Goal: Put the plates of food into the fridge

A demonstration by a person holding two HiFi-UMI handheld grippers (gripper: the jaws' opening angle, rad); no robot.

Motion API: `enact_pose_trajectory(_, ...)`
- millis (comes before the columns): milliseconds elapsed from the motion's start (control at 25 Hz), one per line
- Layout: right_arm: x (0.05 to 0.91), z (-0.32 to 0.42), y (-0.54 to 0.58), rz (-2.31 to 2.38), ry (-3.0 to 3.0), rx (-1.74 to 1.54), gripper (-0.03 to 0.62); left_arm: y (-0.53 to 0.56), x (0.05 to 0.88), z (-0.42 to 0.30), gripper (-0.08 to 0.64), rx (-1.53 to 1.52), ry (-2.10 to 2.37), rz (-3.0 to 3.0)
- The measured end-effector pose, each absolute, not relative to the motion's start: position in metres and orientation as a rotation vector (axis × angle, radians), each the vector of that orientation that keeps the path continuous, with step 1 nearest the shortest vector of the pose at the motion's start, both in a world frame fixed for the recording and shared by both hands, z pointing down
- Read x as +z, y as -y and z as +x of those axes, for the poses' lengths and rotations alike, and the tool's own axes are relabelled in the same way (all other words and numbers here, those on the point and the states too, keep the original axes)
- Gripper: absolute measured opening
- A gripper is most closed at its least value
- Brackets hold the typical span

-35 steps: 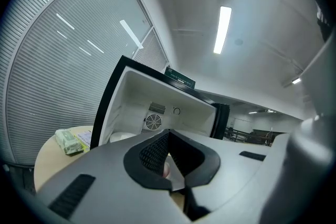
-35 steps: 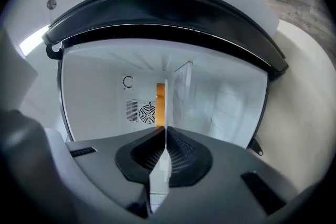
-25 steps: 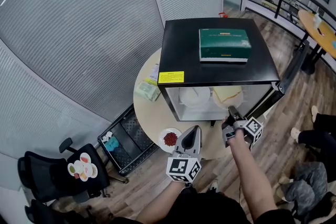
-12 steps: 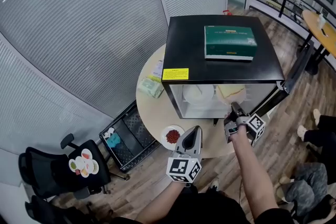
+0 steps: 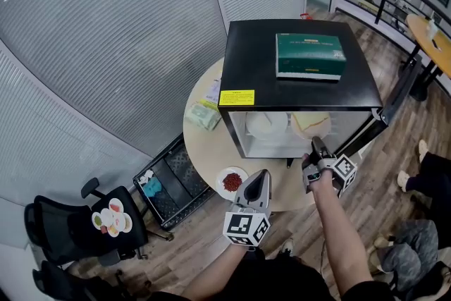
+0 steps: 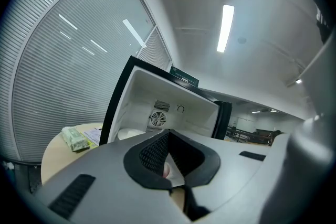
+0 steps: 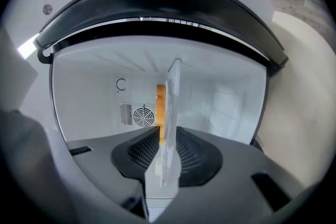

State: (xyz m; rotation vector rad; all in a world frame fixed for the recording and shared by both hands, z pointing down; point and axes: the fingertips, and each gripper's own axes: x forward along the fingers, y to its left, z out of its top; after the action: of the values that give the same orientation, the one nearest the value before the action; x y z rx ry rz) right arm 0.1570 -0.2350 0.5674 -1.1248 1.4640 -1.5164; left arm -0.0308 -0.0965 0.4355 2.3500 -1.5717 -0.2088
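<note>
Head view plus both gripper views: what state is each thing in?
fridge: door open.
plate of yellow food: inside fridge, rim between the jaws of the right gripper.
white plate: inside fridge.
plate of red food: outside, on the table.
right gripper: jaws have just been opening, not clamping.
left gripper: shut, empty.

The fridge (image 5: pixel 296 60) had a glossy black top and smooth white plastic walls inside. The green box (image 5: pixel 311 56) on it looked like satin card. The round table (image 5: pixel 204 151) was pale and matt, and the floor (image 5: pixel 190 250) was grained wood planks.
</note>
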Motion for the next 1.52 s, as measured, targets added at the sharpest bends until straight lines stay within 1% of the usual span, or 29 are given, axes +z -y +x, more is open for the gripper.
enact_pose_trajectory(120,0.564,0.155,0.215,-1.226,-1.618,-1.473,0.077,0.094,0.435,-0.03,0.003,-0.203,1.576,2.353)
enact_pose_trajectory(240,0.549,0.155,0.185,-1.413,-1.901,-1.297,0.076,0.09,0.434,-0.031,0.003,-0.194,1.581,2.357)
enact_pose_trajectory(320,0.536,0.154,0.162,-1.507,-2.083,-1.141,0.074,0.087,0.435,-0.031,0.003,-0.185,1.581,2.358)
enact_pose_trajectory(440,0.514,0.151,0.125,-1.63,-2.322,-0.846,0.016,0.079,0.438,-0.029,0.003,-0.166,1.577,2.36)
enact_pose_trajectory(480,0.504,0.149,0.113,-1.675,-2.396,-0.721,0.011,0.075,0.438,-0.028,0.003,-0.162,1.575,2.362)
enact_pose_trajectory(640,0.462,0.145,0.069,-1.783,-2.533,-0.311,0.009,0.052,0.433,-0.021,0.003,-0.166,1.565,2.379)
enact_pose_trajectory(760,0.439,0.144,0.038,-1.823,-2.535,-0.15,0.008,0.031,0.424,-0.013,0.003,-0.195,1.561,2.407)
enact_pose_trajectory(1120,0.462,0.145,-0.005,-1.816,-2.543,-0.253,0.008,-0.008,0.445,0.007,0.003,-0.128,1.517,2.424)
enact_pose_trajectory(1280,0.462,0.149,-0.011,-1.798,-2.525,-0.301,0.008,-0.017,0.438,0.014,0.003,-0.166,1.519,2.441)
enact_pose_trajectory(1520,0.482,0.148,-0.019,-1.725,-2.505,-0.489,0.008,-0.039,0.436,0.005,0.003,-0.179,1.627,2.422)
